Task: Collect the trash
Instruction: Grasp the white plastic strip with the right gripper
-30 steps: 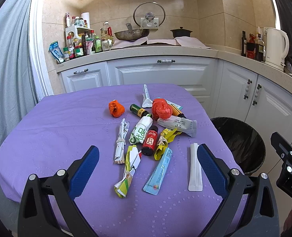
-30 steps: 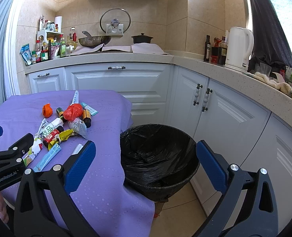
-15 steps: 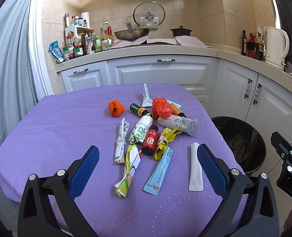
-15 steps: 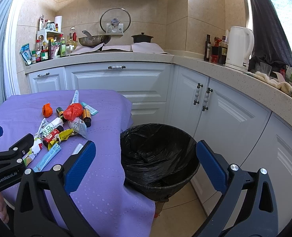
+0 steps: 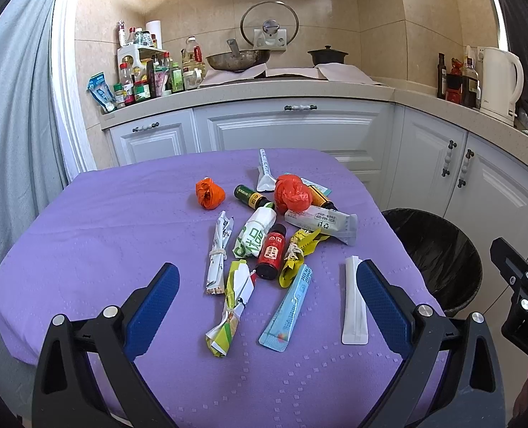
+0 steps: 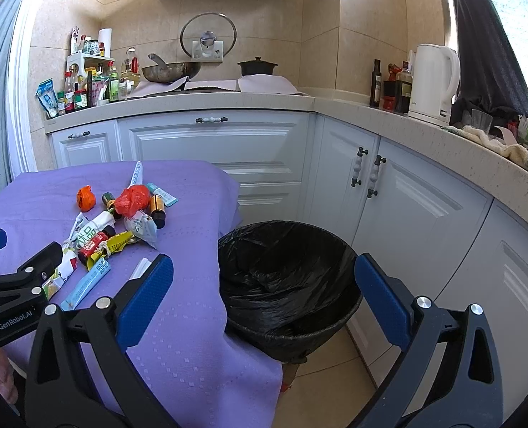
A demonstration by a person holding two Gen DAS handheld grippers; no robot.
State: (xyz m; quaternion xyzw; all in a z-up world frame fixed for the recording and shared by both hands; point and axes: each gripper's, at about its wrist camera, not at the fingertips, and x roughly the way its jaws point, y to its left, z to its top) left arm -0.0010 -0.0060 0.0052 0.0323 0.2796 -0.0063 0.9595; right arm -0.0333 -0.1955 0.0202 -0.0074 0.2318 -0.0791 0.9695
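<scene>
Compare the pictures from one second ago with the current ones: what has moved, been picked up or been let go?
Nothing visibly changed. Both tools, left tool and right tool, stay open and empty; the trash on the purple tablecloth and the black bin lie as before.

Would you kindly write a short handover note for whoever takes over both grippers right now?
Left gripper: open, empty, above the near edge of the purple table.
Right gripper: open, empty, facing the black-lined bin beside the table.
Trash: wrappers, small bottles and crumpled bags, such as the white sachet and blue sachet, all lie on the table.
Done: nothing visibly binned.
Left: everything.
</scene>
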